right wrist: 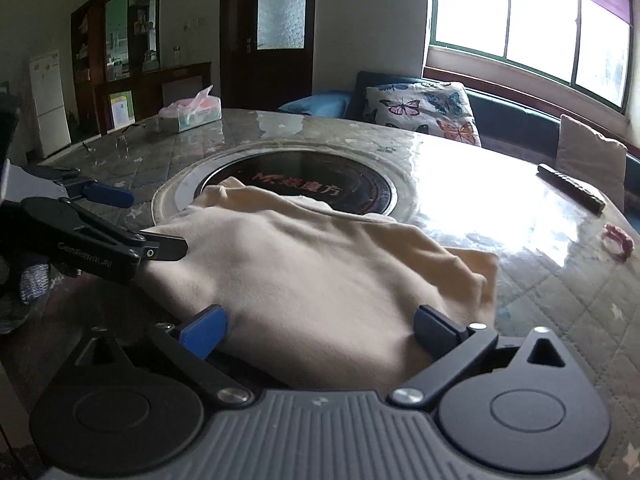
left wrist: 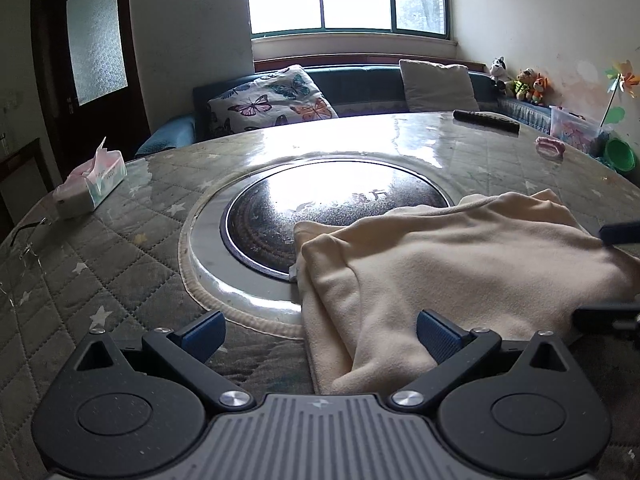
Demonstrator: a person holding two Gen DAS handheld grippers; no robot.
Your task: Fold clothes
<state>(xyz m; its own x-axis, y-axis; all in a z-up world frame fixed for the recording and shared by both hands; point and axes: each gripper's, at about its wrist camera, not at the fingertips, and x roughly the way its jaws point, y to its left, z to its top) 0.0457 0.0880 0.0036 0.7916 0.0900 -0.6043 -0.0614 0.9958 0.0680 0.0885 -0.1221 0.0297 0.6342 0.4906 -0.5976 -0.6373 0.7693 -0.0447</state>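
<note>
A cream garment [left wrist: 460,264] lies folded in a loose heap on the round table [left wrist: 120,260], partly over the black hob plate [left wrist: 272,216] in its middle. My left gripper [left wrist: 320,336] stands open at the garment's near left edge, cloth lying between its blue pads without being pinched. The right gripper's dark fingers [left wrist: 620,232] show at the far right. In the right wrist view my right gripper [right wrist: 320,328] is wide open over the garment [right wrist: 304,264], its pads apart on either side of a cloth bulge. The left gripper [right wrist: 158,222] shows open at the garment's left side.
A tissue box [left wrist: 90,186] sits at the table's far left, spectacles [left wrist: 28,240] near it. A black remote [right wrist: 572,194] and a small pink object [right wrist: 618,240] lie at the far right. Behind the table stands a sofa with a butterfly cushion [left wrist: 276,100].
</note>
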